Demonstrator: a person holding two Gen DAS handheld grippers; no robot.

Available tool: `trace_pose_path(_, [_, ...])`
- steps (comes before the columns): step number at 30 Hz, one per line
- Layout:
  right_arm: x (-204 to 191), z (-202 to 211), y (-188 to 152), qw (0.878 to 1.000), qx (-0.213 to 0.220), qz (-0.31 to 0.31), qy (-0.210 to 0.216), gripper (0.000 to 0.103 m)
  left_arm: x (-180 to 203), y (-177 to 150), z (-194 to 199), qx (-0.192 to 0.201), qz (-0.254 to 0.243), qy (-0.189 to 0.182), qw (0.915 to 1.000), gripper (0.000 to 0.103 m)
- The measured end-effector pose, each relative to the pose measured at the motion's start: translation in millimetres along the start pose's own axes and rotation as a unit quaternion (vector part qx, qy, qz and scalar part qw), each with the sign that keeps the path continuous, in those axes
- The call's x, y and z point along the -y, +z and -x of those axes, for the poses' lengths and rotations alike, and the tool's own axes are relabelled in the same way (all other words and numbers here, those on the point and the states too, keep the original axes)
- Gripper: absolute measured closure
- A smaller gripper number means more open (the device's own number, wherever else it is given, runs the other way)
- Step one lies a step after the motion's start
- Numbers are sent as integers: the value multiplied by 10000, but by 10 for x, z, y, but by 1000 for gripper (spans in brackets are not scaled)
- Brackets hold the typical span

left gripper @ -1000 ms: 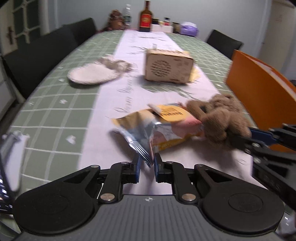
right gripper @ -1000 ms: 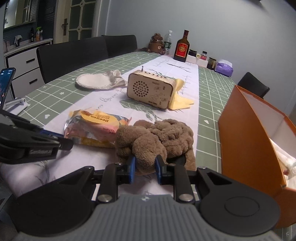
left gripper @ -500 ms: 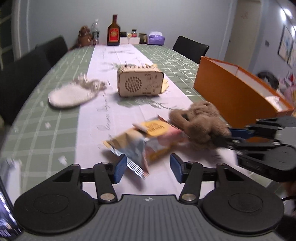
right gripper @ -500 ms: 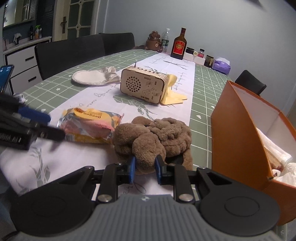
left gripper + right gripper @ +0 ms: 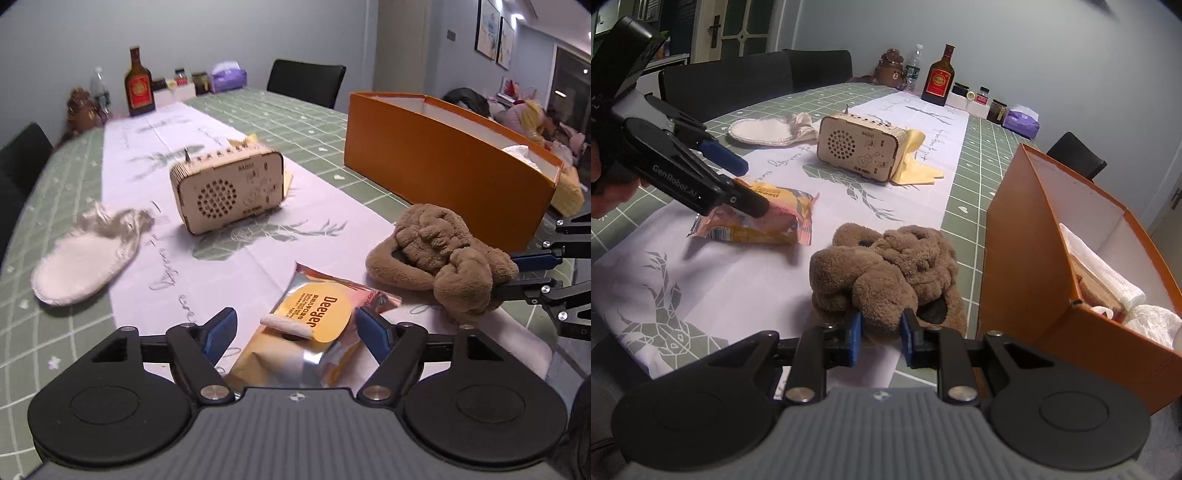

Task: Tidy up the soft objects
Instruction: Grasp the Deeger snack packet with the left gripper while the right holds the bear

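A brown plush toy point(image 5: 886, 266) lies on the white table runner beside the orange box point(image 5: 1027, 236). My right gripper point(image 5: 880, 334) is shut on a fold of the plush; this also shows in the left wrist view point(image 5: 513, 273), where the plush point(image 5: 439, 251) sits right of centre. My left gripper point(image 5: 295, 332) is open, its jaws on either side of a yellow snack packet point(image 5: 314, 332). The packet point(image 5: 757, 218) lies on the runner, and the left gripper point(image 5: 742, 184) hangs over it. The orange box point(image 5: 443, 155) holds white soft items.
A wooden radio point(image 5: 227, 188) stands mid-table with a yellow cloth point(image 5: 916, 162) behind it. A white slipper point(image 5: 85, 251) lies to the left. Bottles and jars point(image 5: 938, 77) and a small brown bear figure point(image 5: 890, 72) stand at the far end. Black chairs surround the table.
My left gripper has let go of the snack packet, opened wide, and swung round to the right. My right gripper stays shut on the plush, which has barely shifted.
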State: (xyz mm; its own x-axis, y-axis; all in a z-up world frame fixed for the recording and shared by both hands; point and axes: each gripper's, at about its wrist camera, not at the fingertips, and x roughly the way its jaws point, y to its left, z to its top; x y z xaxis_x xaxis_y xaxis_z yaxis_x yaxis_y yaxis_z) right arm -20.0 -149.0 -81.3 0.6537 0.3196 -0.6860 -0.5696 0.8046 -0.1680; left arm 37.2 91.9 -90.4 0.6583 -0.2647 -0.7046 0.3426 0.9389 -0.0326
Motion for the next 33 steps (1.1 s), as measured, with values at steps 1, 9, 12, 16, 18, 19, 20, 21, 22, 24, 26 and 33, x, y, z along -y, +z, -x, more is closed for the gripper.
trace_pose_path(1, [14,-16,-4,10000,-27,-44,-21,81,-11,-7,-9,-78,71,-40,9999,16])
trace_pose_path(9, [-15,-78,21,9998,26,-142,-102,69,211,-170,33,-619,395,289,9969,22])
trace_pose_path(12, [-8,-27,94,9993,205,-301,-89,41,232,-198,80,-565,984,512,9922,22])
trace_pose_path(16, [51,-88,252,9944,317,-1003,-143,30,164,-204,128,-431,1946,595,9781,26])
trace_pose_path(18, [93,-169,297,9885,220,-1496,-102,30,143,-215,154,-365,2337,650,9694,28])
trace_pose_path(19, [109,-220,303,9842,181,-1760,-34,30,136,-223,162,-359,2476,677,9658,28])
trace_pose_path(20, [109,-260,310,9815,139,-1912,-12,30,138,-231,166,-345,2582,718,9628,28])
trace_pose_path(21, [94,-310,317,9795,76,-2012,-59,30,150,-235,169,-317,2621,762,9615,28])
trace_pose_path(22, [71,-357,324,9789,12,-2039,-152,30,167,-236,168,-299,2619,816,9612,28])
trace_pose_path(24, [33,-444,322,9785,-109,-2040,-276,28,203,-237,139,-294,2620,921,9602,28])
trace_pose_path(26, [30,-487,302,9773,-134,-2097,-269,27,227,-240,111,-289,2608,1008,9597,27])
trace_pose_path(33, [14,-637,206,9777,-308,-2072,-166,26,350,-244,52,-211,2220,1252,9667,28])
